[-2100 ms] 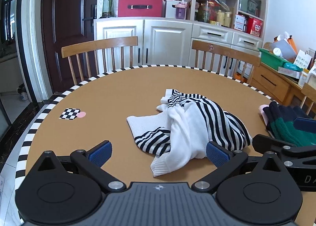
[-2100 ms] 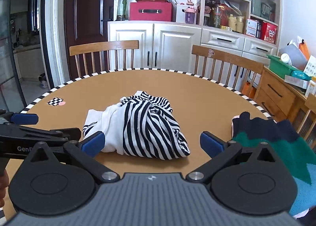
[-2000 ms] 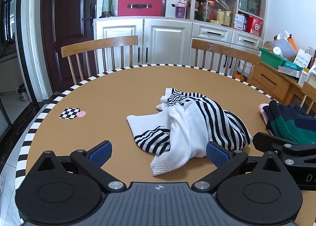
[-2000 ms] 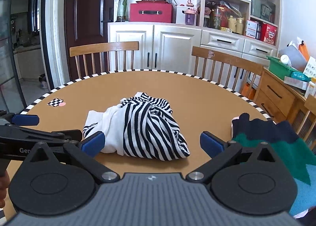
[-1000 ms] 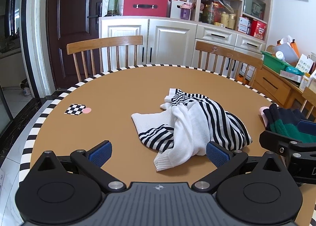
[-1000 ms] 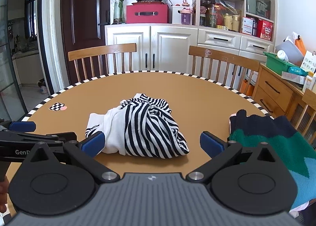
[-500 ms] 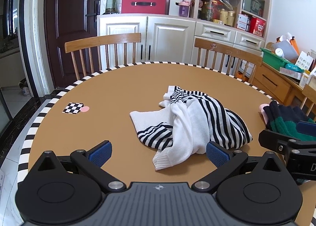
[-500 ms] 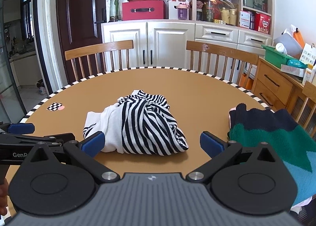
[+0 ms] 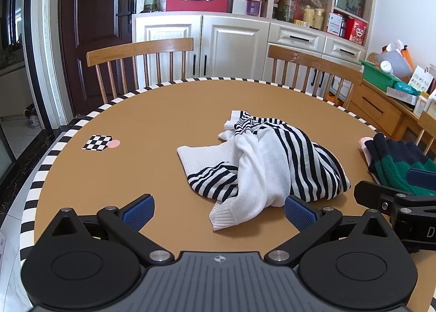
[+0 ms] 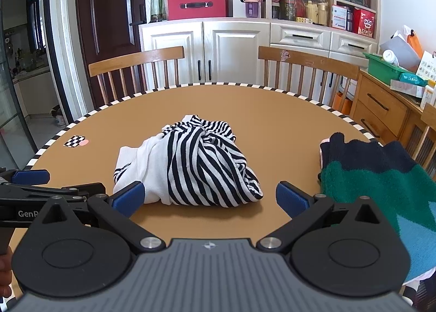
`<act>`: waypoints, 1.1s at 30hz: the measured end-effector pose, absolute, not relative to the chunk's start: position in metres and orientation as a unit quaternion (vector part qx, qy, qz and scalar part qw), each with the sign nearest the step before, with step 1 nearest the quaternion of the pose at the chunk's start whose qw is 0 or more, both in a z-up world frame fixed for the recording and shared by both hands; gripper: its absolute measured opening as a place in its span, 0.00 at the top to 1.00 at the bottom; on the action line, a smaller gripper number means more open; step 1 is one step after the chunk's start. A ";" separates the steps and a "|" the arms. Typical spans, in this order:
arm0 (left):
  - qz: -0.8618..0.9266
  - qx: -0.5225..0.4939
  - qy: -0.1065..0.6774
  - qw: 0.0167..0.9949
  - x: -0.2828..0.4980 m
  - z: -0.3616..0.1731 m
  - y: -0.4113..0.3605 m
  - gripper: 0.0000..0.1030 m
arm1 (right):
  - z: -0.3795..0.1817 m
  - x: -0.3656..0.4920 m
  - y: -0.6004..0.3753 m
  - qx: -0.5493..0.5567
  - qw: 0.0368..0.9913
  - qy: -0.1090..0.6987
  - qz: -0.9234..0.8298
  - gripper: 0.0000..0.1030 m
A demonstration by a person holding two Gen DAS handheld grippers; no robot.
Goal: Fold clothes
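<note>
One garment to fold: the striped top [image 9: 275, 159] lies crumpled in a heap near the middle of the round table [image 9: 152, 110], black-and-white stripes bunched over plain white knit.
Loose ends: a white ribbed cuff [image 9: 229, 215] trails toward 6 o'clock in the left wrist view; a flat white panel spreads toward 9 o'clock.
Left gripper [image 9: 219, 208]: jaws spread wide, empty, hovering at the near edge with the cuff between the blue pads [image 9: 137, 208] but untouched.
Right gripper [image 10: 209, 199]: jaws also wide and empty, the heap's near edge lying just ahead between its fingers.
Open room: bare tabletop runs from 9 to 12 o'clock of the heap, out to the black-and-white checked rim [image 9: 41, 173].
Neighbour: a green and navy knit [image 10: 381, 176] lies at 3 o'clock, apart from the striped top, by the right rim.
Marker: a small checkered patch [image 9: 97, 142] with a pink dot sits at 9 o'clock, well apart.
Beyond the rim: two wooden chairs [image 9: 141, 64] at 12 o'clock.
Hidden: the heap's underside and folds cannot be read; the knit is cut off by the frame edge; each gripper body masks the table's near edge.
</note>
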State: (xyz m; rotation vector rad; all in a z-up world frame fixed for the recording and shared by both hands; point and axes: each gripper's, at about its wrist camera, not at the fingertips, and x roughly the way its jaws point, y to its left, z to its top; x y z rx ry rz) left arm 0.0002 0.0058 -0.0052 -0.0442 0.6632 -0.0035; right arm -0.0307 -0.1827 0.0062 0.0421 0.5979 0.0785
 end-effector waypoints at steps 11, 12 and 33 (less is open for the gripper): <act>-0.023 -0.034 0.345 0.938 0.012 -0.018 0.007 0.00 | -0.002 -0.021 -0.187 0.029 0.949 0.308 0.053 0.00; -0.024 -0.035 0.345 0.938 0.014 -0.019 0.007 0.00 | -0.002 -0.018 -0.188 0.031 0.949 0.308 0.058 0.00; -0.170 0.029 0.364 0.915 0.102 -0.041 -0.024 0.84 | 0.010 0.132 -0.191 0.093 0.895 0.382 0.213 0.95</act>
